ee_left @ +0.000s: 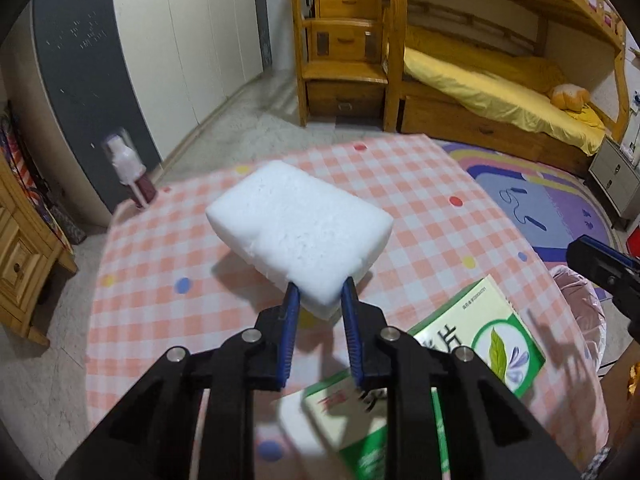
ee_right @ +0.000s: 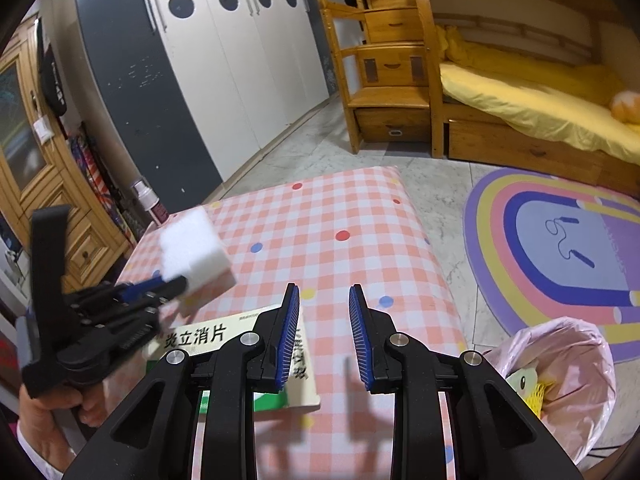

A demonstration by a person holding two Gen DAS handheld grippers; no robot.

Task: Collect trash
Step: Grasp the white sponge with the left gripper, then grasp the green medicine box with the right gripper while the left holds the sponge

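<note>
Left gripper [ee_left: 318, 294] pinches the white rectangular foam block [ee_left: 300, 236] by its corner, lifted clear of the checked cloth for carrying to the pink-lined trash bin [ee_right: 568, 380] at four o'clock, while the right gripper [ee_right: 324, 304] hangs parted, empty.

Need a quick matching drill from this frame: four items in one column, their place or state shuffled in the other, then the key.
Items
1. white foam block
2. green medicine box
3. pink-lined trash bin
4. right claw

States
A. on the floor beside the table
B. open, holding nothing
C. lying flat on the checked tablecloth
D. pinched in the left claw, lifted off the table

Pairs: 1-D, 2-C, 3-A, 4-B
</note>
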